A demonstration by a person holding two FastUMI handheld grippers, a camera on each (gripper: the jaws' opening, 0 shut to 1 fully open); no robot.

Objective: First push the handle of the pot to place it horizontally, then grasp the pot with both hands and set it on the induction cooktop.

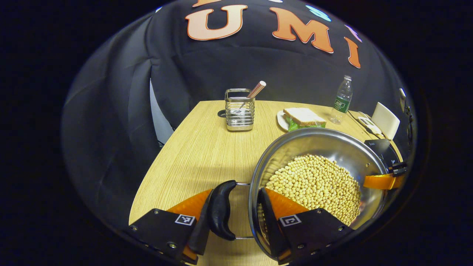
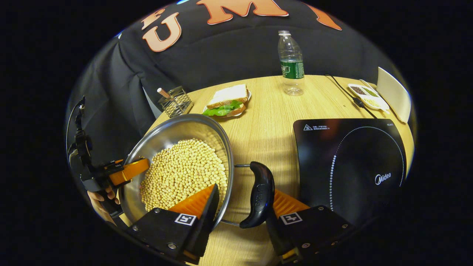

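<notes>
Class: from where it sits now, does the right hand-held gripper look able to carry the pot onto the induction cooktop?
Probably yes. The right hand-held gripper straddles the pot rim and handle, and bare table separates it from the cooktop.

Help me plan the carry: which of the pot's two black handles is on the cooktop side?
The handle between the right gripper's fingers; the induction cooktop lies just beyond it. The other handle faces bare table.

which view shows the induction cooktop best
The right gripper view: the flat black induction cooktop lies nearly whole on the wooden table, its dotted ring plain to see. In the left gripper view just a dark corner of it peeks past the steel pot of soybeans.
</notes>
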